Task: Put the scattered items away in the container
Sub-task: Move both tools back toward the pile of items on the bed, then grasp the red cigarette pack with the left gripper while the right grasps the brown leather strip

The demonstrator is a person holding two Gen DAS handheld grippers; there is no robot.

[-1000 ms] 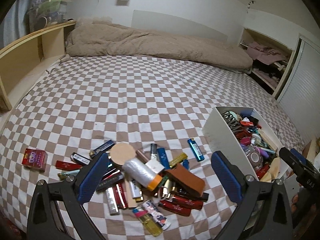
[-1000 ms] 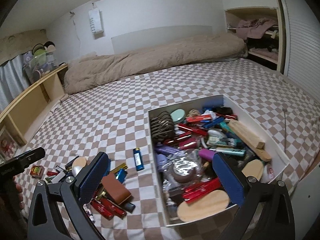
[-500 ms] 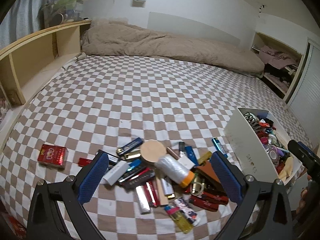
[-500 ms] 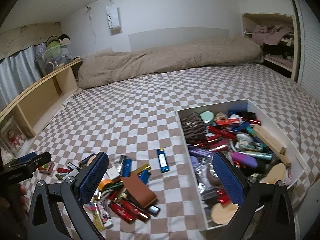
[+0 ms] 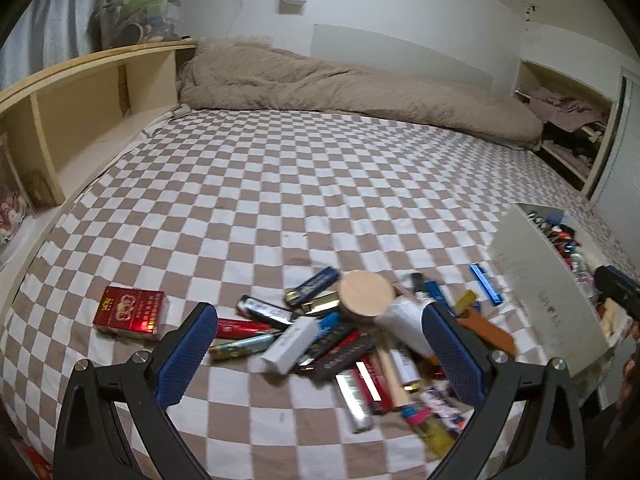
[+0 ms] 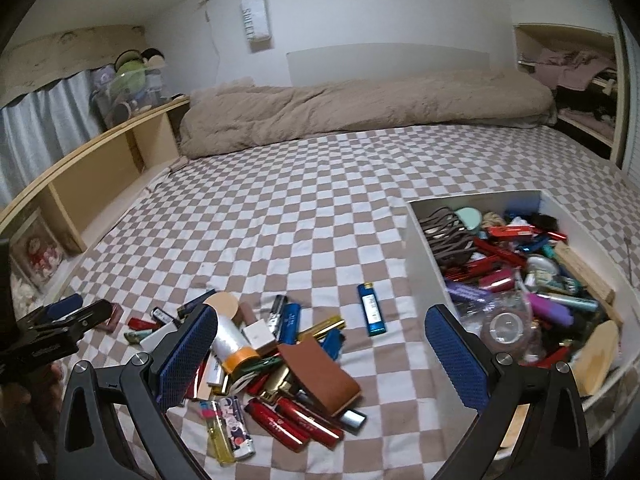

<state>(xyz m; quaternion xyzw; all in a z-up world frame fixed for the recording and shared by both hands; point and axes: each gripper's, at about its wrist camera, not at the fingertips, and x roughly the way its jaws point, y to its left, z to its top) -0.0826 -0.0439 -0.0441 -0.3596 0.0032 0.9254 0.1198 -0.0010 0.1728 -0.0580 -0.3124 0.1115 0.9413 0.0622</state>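
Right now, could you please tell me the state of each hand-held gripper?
Left hand-held gripper: open, holding nothing, above the pile of lighters.
Right hand-held gripper: open, holding nothing, between the pile and the white container.

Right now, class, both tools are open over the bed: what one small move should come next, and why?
Probably lower the right tool onto the blue lighter and close on it. Both tools are open and empty, the left tool over the pile. The lighter lies alone on the sheet, apart from the pile and closest to the box, so it looks like the easiest pick.
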